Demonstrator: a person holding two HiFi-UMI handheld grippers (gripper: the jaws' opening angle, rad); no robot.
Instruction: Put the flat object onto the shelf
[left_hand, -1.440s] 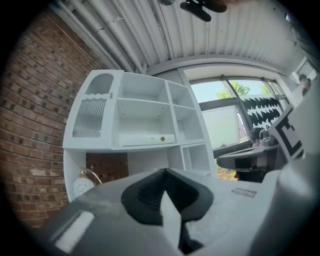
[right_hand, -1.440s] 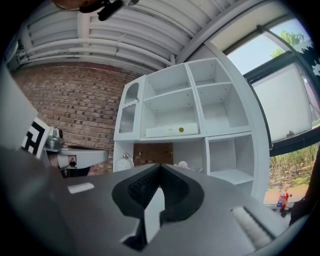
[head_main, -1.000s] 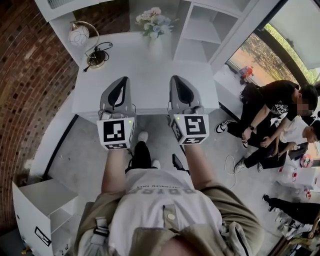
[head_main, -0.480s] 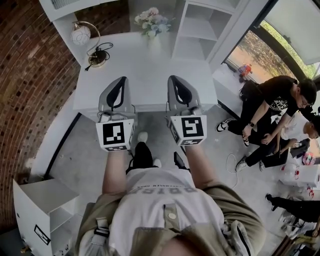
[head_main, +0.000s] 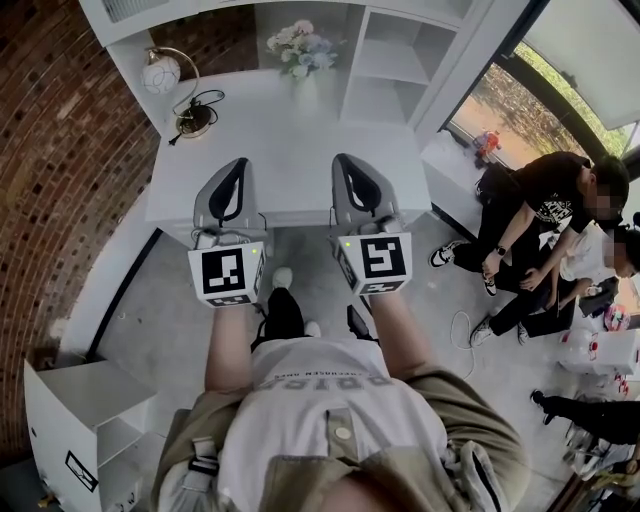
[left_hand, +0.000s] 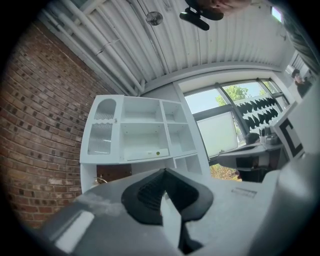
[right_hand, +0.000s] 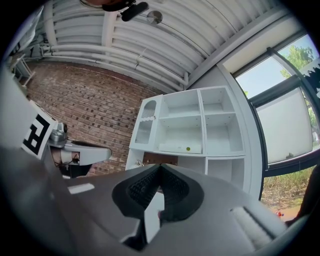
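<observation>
A flat white object (left_hand: 142, 154) with a small green dot lies on the floor of the wide middle compartment of the white shelf unit (left_hand: 125, 112); the right gripper view shows that flat object (right_hand: 176, 148) on the same shelf unit (right_hand: 220, 150) too. My left gripper (head_main: 237, 166) and right gripper (head_main: 346, 161) hover side by side over the front part of the white desk (head_main: 290, 130), jaws pointing toward the shelf unit (head_main: 392, 62). Both are shut with nothing between the pads. Seen up close, the left gripper (left_hand: 163, 173) and right gripper (right_hand: 159, 168) have their jaws pressed together.
A globe lamp (head_main: 163, 73) with its cable stands at the desk's back left, a vase of flowers (head_main: 298, 48) at the back middle. People (head_main: 560, 215) sit on the floor to the right. A low white cabinet (head_main: 85, 415) stands at lower left. Brick wall (head_main: 50, 150) on the left.
Both grippers have drifted slightly left and nearer in the head view; they stay shut and empty. Nothing on the desk or shelf has moved.
</observation>
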